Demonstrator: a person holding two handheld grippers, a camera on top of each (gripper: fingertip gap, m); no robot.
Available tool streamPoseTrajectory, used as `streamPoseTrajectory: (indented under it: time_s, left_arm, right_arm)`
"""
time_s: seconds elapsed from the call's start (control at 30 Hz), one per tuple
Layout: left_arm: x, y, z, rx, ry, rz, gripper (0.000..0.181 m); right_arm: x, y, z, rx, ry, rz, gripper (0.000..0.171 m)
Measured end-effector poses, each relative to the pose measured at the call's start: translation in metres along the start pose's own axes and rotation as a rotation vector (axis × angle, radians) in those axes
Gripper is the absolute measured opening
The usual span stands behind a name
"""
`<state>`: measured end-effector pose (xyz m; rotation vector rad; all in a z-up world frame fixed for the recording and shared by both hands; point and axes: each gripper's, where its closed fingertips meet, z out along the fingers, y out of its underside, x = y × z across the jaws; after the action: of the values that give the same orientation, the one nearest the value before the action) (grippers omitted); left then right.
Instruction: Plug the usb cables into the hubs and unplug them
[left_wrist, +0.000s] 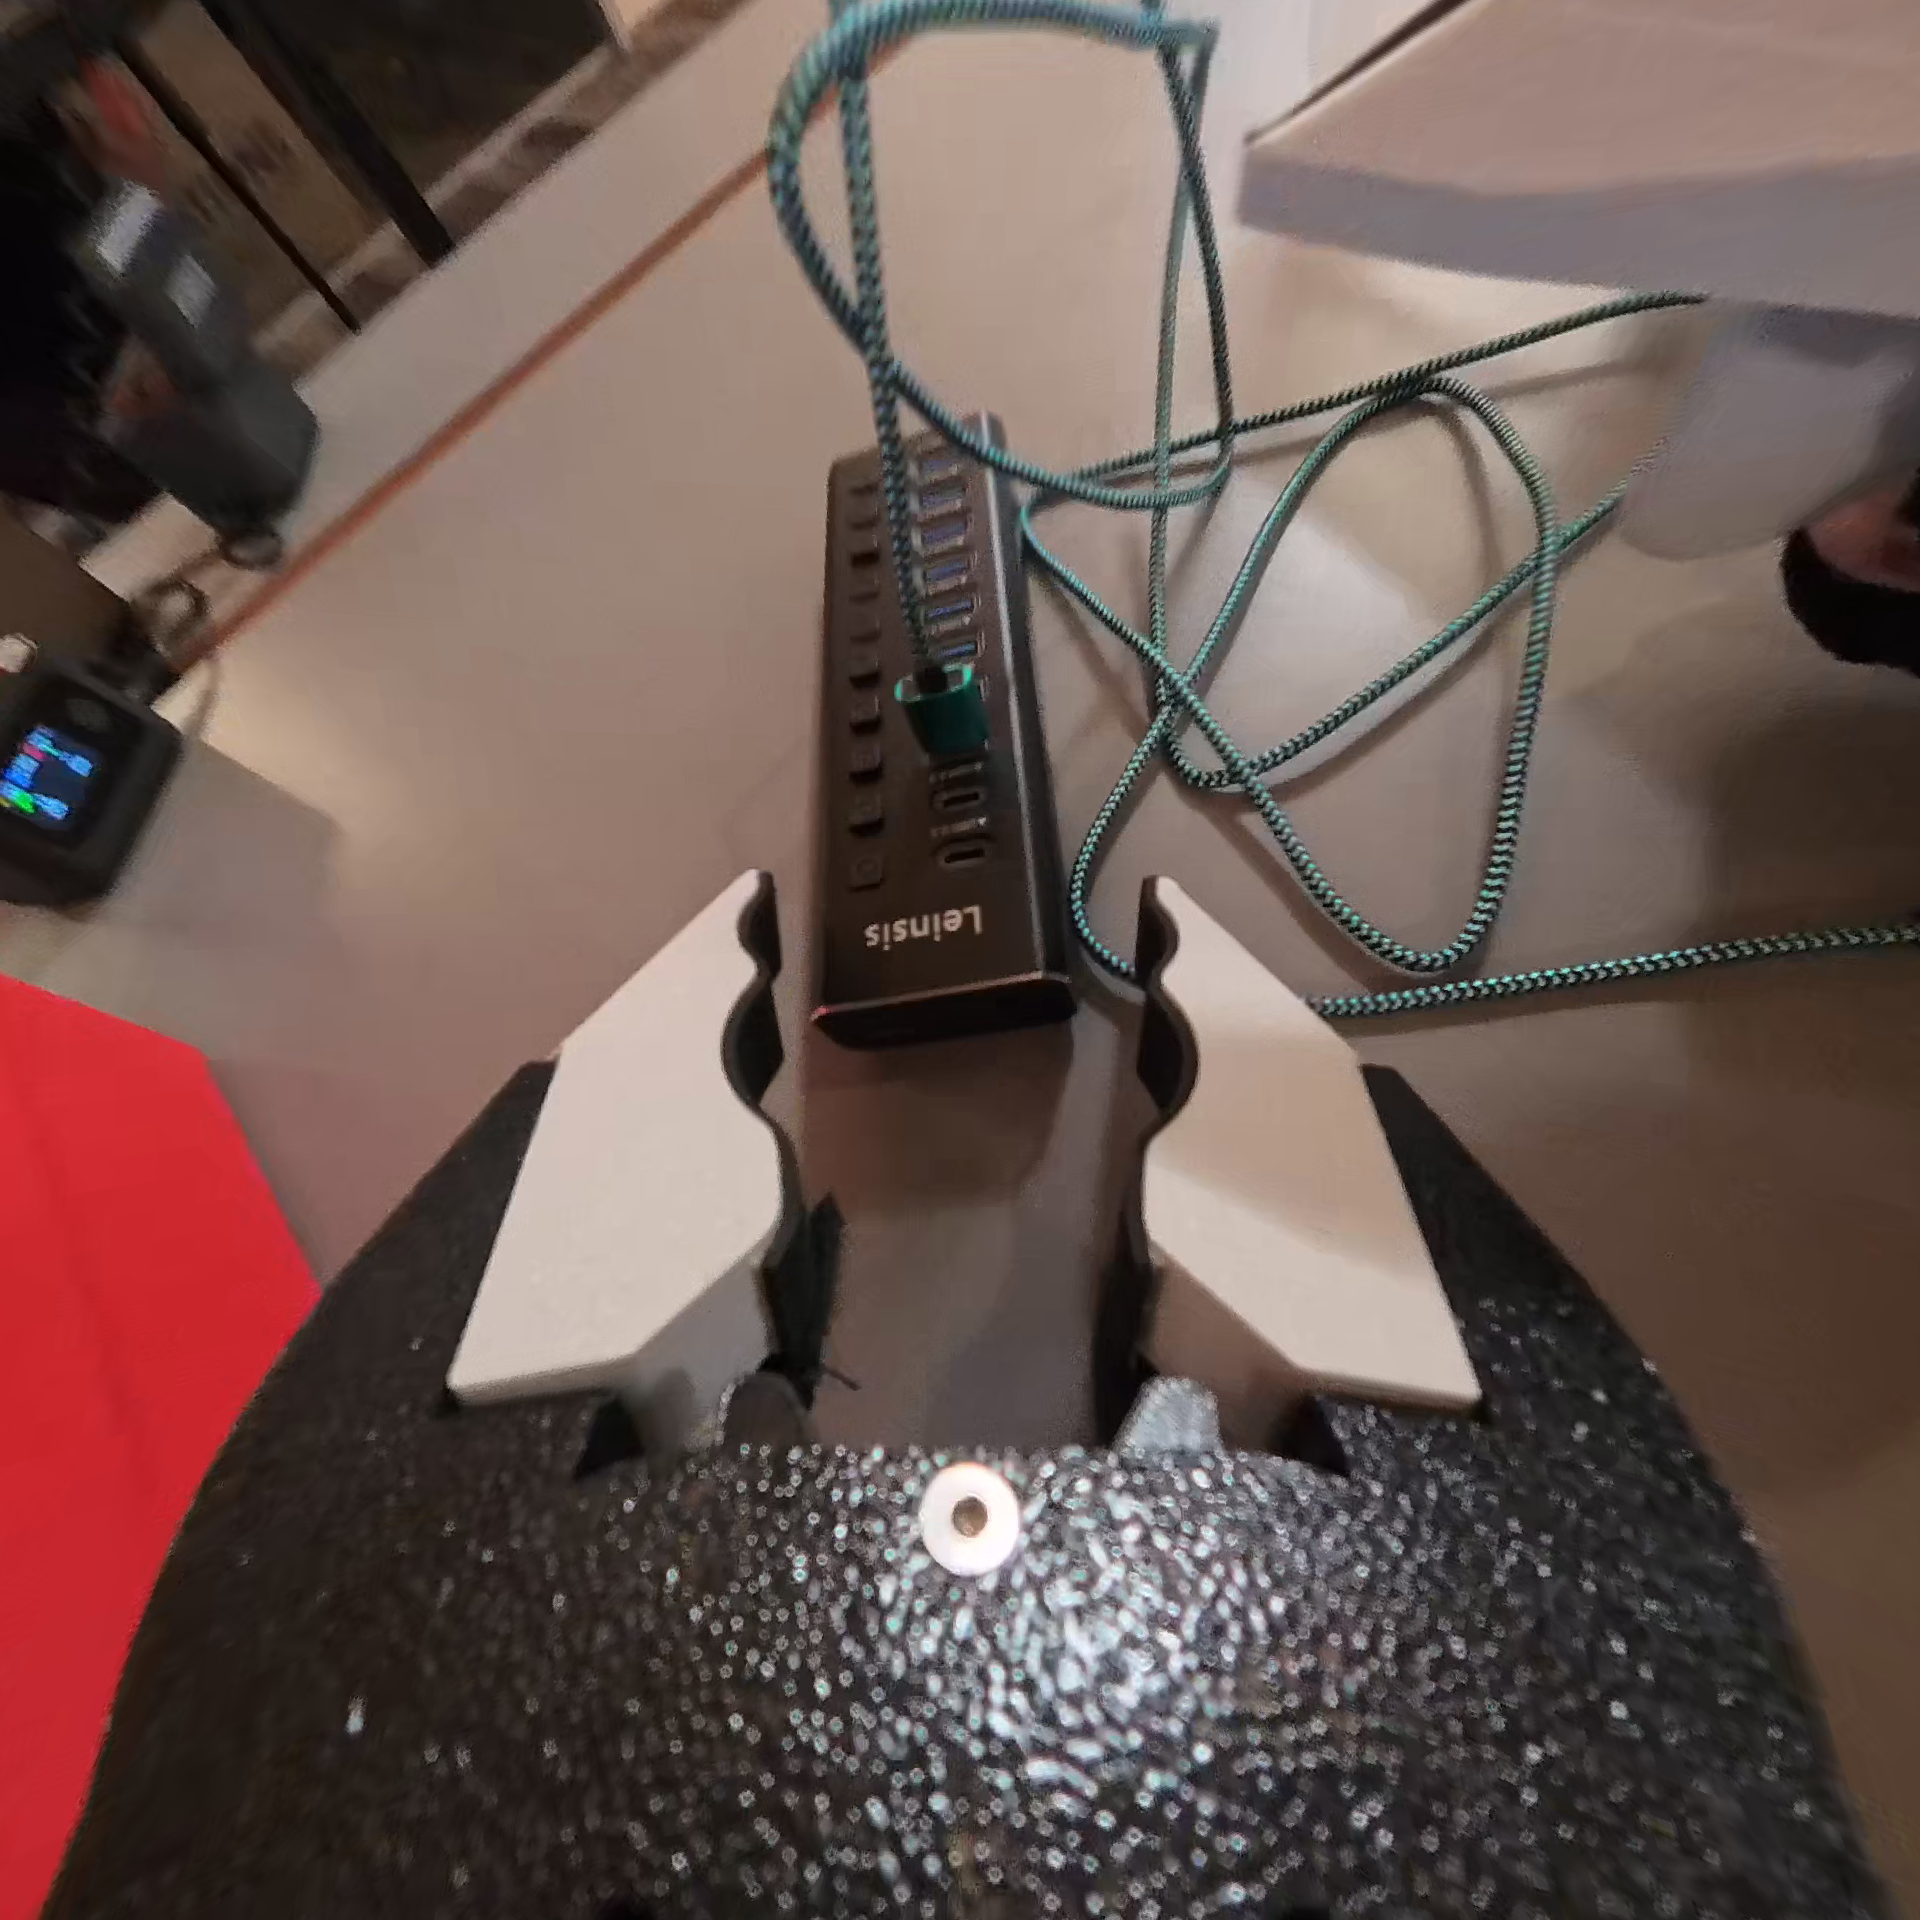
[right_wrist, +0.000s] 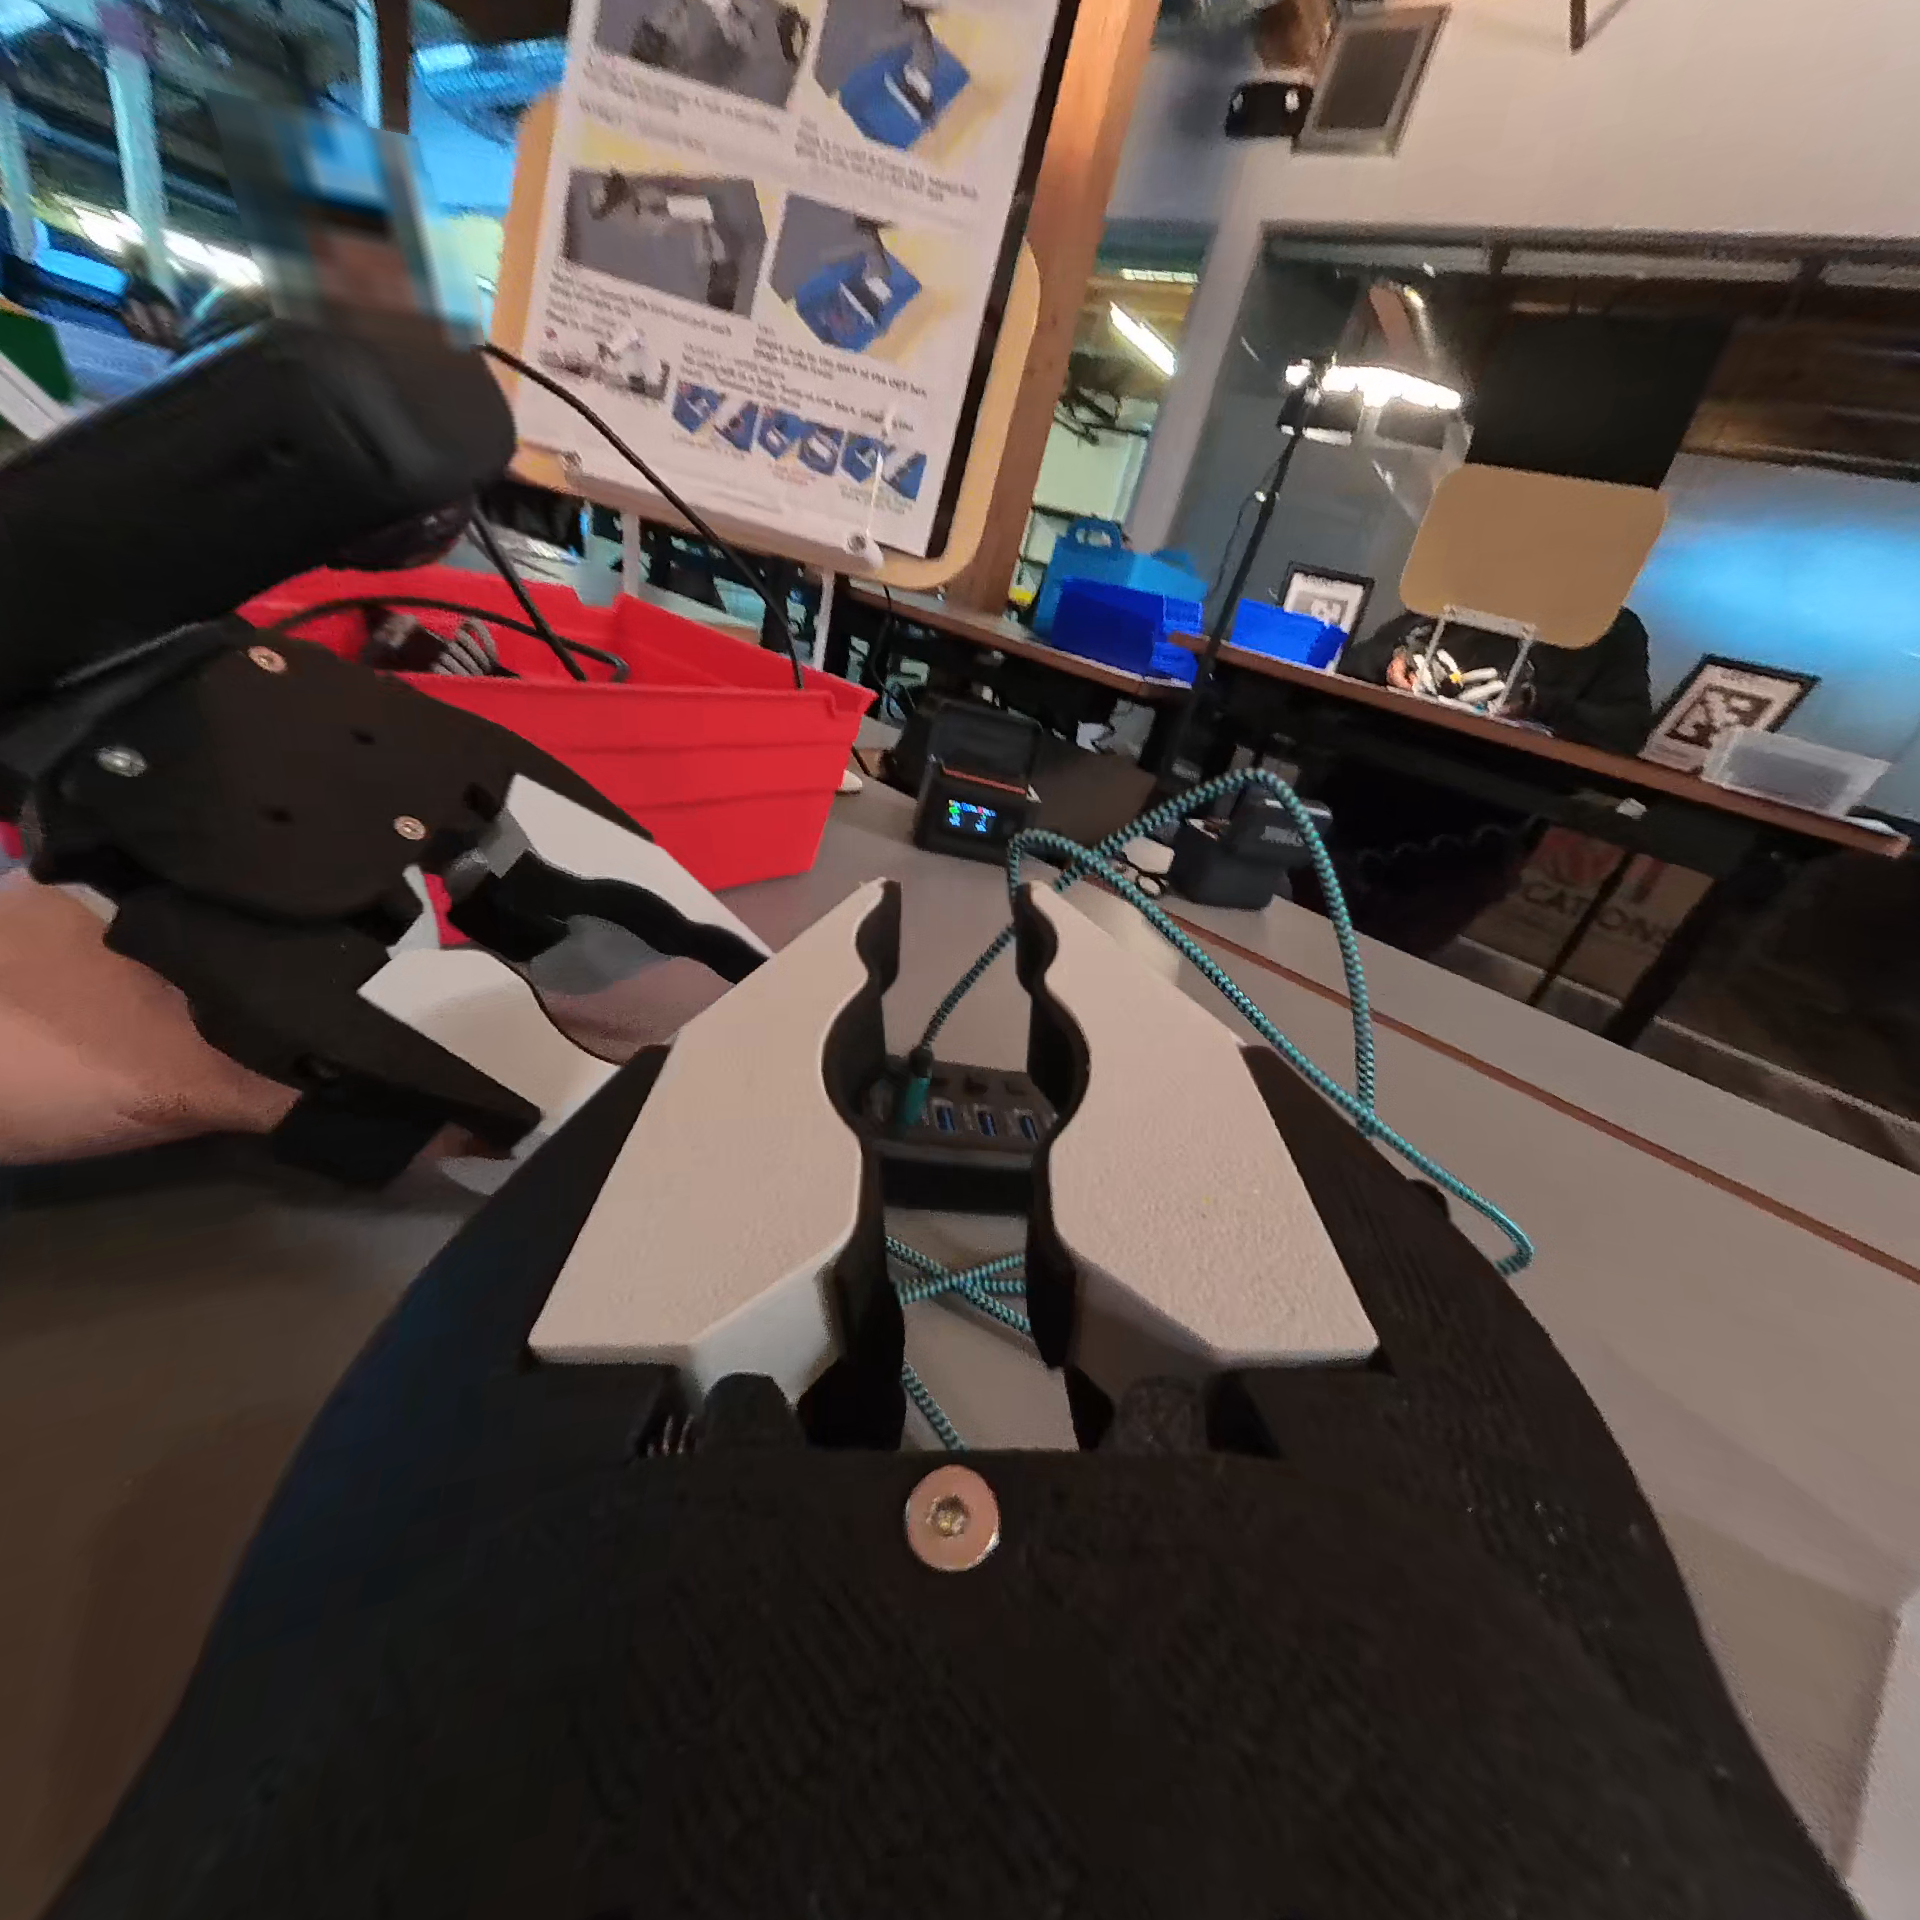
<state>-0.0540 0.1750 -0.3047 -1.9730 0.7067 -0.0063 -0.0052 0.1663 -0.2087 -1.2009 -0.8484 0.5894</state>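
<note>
A long black USB hub (left_wrist: 904, 831) lies on the beige table, pointing away from me. A green plug (left_wrist: 943, 717) sits upright in one of its ports, and its green braided cable (left_wrist: 1247, 769) rises, loops and sprawls over the table to the right. My left gripper (left_wrist: 958, 899) is open and empty, its fingertips on either side of the hub's near end. My right gripper (right_wrist: 956, 899) is empty, with only a narrow gap between its fingers. Through that gap I see the hub (right_wrist: 966, 1164), the plug (right_wrist: 914, 1101) and the cable (right_wrist: 1340, 935) beyond. The left gripper (right_wrist: 717, 951) also shows at the left of the right wrist view.
A red bin (right_wrist: 675, 727) stands behind the left gripper, and it also shows in the left wrist view (left_wrist: 104, 1351). A small black device with a lit screen (right_wrist: 971, 800) sits near the table's far edge. A poster board (right_wrist: 769, 260) stands behind. A person sits at a far table. Left tips to right tips: about 11 cm. To the plug (right_wrist: 914, 1101): left tips about 4 cm, right tips about 9 cm. Look for it in the left wrist view (left_wrist: 977, 700) too.
</note>
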Motion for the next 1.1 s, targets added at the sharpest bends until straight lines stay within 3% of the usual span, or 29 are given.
streamPoseTrajectory:
  time_s: [0.17,0.27,0.37,0.43,0.57,0.63,0.7,0.77,0.9,1.1]
  left_arm:
    - [0.013,-0.039,-0.032,0.225,-0.011,0.096,0.064]
    - [0.022,-0.086,-0.088,0.434,-0.057,0.191,0.054]
    - [0.019,-0.115,-0.14,0.497,-0.094,0.213,0.05]
    - [-0.01,-0.114,-0.173,0.491,-0.207,0.162,0.047]
    - [-0.105,-0.054,-0.215,0.35,-0.387,-0.205,0.052]
    - [-0.144,-0.003,-0.221,0.235,-0.436,-0.422,0.076]
    - [-0.164,0.04,-0.221,0.119,-0.454,-0.537,0.067]
    - [-0.172,0.065,-0.215,0.051,-0.431,-0.591,0.046]
    - [-0.176,0.103,-0.191,-0.135,-0.386,-0.675,0.045]
    - [-0.176,0.131,-0.164,-0.29,-0.371,-0.66,0.039]
  right_arm:
    - [-0.009,-0.013,-0.003,0.081,-0.038,-0.034,0.018]
    - [-0.015,-0.019,-0.005,0.113,-0.061,-0.046,0.016]
    - [-0.021,-0.024,-0.006,0.138,-0.092,-0.037,0.016]
    - [-0.024,-0.025,-0.005,0.144,-0.107,-0.036,0.016]
    - [-0.026,-0.032,-0.007,0.173,-0.114,-0.041,0.015]
    - [-0.028,-0.032,-0.007,0.17,-0.122,-0.043,0.015]
    - [-0.029,-0.031,-0.006,0.166,-0.125,-0.046,0.015]
    - [-0.03,-0.031,-0.006,0.167,-0.126,-0.051,0.014]
    - [-0.03,-0.03,-0.004,0.157,-0.131,-0.045,0.014]
    - [-0.029,-0.028,-0.004,0.152,-0.131,-0.037,0.014]
